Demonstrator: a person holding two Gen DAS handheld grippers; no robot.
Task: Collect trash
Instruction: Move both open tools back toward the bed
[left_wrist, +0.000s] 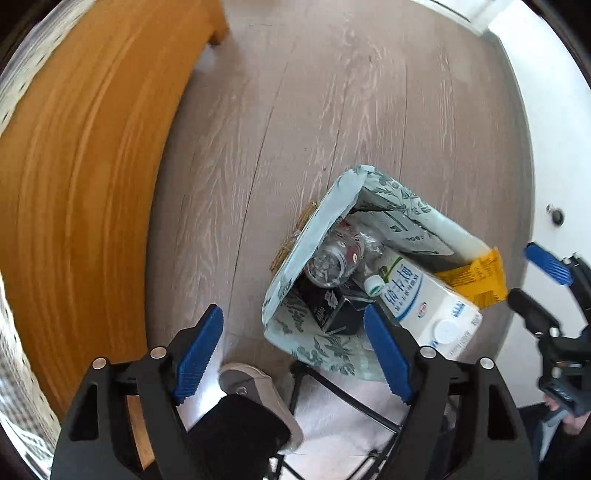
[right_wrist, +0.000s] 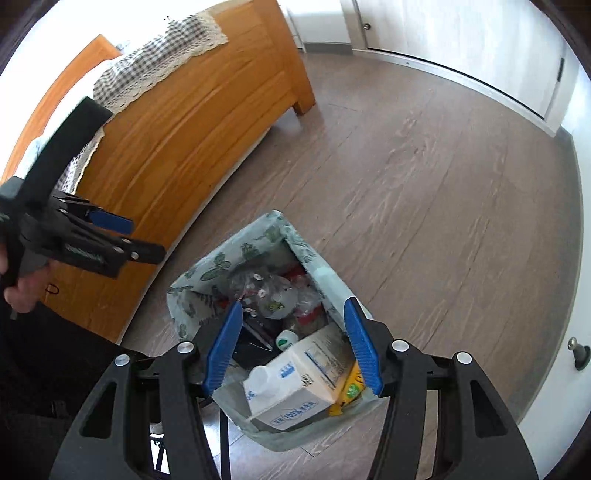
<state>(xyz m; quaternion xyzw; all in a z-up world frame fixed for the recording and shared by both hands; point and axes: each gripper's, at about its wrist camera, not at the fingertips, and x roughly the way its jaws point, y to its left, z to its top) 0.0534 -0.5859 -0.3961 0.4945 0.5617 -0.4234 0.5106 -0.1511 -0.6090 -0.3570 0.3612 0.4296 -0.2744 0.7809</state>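
Trash bin (right_wrist: 236, 254) is sitting on the floor (right_wrist: 424, 206) near me, milk carton (right_wrist: 295, 384) poking out; I'm hovering my right gripper (right_wrist: 291, 347) and left gripper (left_wrist: 295, 350) wide, both empty. Next, I reckon, finding another piece.

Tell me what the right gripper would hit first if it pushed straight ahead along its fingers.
Probably the white milk carton sticking out of the lined trash bin. The open right gripper points down into the bin with nothing between; exact depth is unclear.

We have open floor (right_wrist: 424, 206) right of the bin (right_wrist: 207, 266); the bed (right_wrist: 192, 140) blocks its left.
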